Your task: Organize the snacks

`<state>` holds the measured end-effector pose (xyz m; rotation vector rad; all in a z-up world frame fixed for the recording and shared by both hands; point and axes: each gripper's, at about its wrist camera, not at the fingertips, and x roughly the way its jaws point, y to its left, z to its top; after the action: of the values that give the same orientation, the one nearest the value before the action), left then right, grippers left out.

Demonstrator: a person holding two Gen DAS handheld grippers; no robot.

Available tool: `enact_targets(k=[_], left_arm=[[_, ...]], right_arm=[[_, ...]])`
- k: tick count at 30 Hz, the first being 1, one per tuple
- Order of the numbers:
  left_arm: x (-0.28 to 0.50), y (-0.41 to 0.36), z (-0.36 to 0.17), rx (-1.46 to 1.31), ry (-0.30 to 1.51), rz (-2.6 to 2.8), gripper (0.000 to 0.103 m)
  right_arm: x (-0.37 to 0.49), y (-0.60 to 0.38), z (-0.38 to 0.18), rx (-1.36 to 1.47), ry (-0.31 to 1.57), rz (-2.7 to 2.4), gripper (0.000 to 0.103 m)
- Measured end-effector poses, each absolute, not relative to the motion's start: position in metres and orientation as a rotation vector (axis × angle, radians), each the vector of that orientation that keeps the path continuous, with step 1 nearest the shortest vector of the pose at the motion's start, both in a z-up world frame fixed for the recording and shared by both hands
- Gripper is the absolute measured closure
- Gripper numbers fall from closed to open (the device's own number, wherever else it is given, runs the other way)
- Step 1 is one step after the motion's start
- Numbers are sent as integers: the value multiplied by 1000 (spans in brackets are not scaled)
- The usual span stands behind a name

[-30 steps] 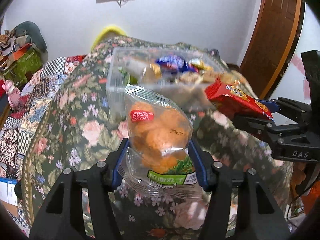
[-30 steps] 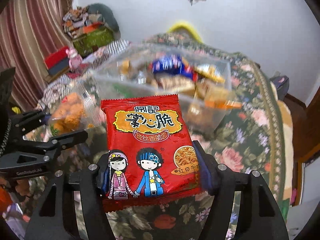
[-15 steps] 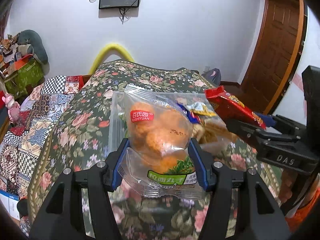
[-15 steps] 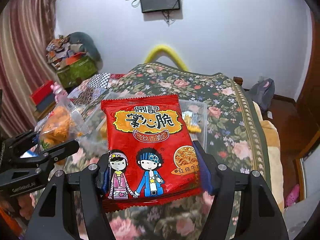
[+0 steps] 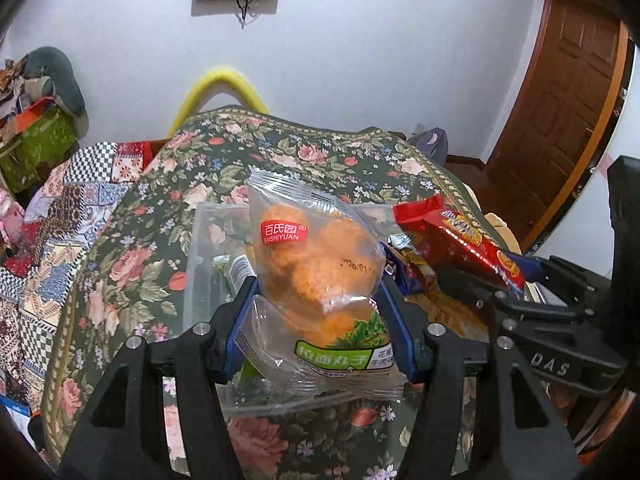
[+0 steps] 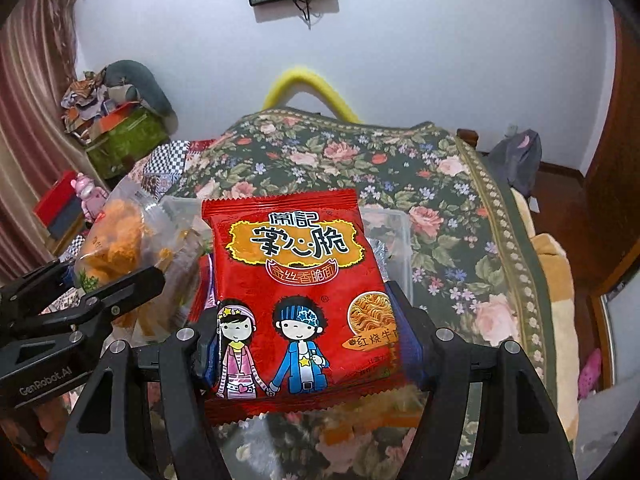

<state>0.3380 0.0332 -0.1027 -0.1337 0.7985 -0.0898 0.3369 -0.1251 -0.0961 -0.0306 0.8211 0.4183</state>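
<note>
My left gripper (image 5: 316, 312) is shut on a clear bag of orange snack balls (image 5: 320, 276) and holds it upright above a clear plastic bin (image 5: 200, 256) of snacks. My right gripper (image 6: 304, 328) is shut on a red noodle-snack packet (image 6: 296, 280), held over the same bin (image 6: 400, 232). The right gripper and red packet (image 5: 456, 236) show at the right of the left wrist view. The left gripper and orange bag (image 6: 116, 236) show at the left of the right wrist view. The bin's contents are mostly hidden behind the two packets.
The bin sits on a floral cloth (image 5: 132, 264) over a raised surface. A yellow curved bar (image 5: 224, 84) stands behind it by the white wall. Clutter and boxes (image 6: 116, 128) lie at the left. A wooden door (image 5: 560, 120) is at the right.
Both grippers have risen and tilted down with their packets held. The bin now sits lower and closer beneath them, and more of the wall and the mounted screen shows.
</note>
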Motion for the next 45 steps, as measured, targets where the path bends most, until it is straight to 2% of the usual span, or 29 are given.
enact_targets(k=[6, 13, 20, 31, 38, 40, 45], left_arm=[[341, 32, -110, -140, 818, -92, 41], [329, 35, -97, -134, 795, -97, 39], [293, 35, -61, -125, 711, -105, 38], [197, 28, 14, -94, 477, -93, 37], [140, 21, 42, -63, 346, -84, 29], [127, 18, 47, -57, 321, -85, 26], [103, 13, 54, -42, 278, -82, 12]], right_arm=[[337, -123, -103, -34, 853, 431, 36], [324, -133, -88, -16, 833, 455, 26], [295, -147, -53, -12, 744, 478, 26], [219, -162, 12, -34, 512, 466, 26], [174, -174, 35, -11, 405, 469, 25], [167, -176, 37, 4, 391, 473, 22], [155, -176, 38, 11, 373, 477, 18]])
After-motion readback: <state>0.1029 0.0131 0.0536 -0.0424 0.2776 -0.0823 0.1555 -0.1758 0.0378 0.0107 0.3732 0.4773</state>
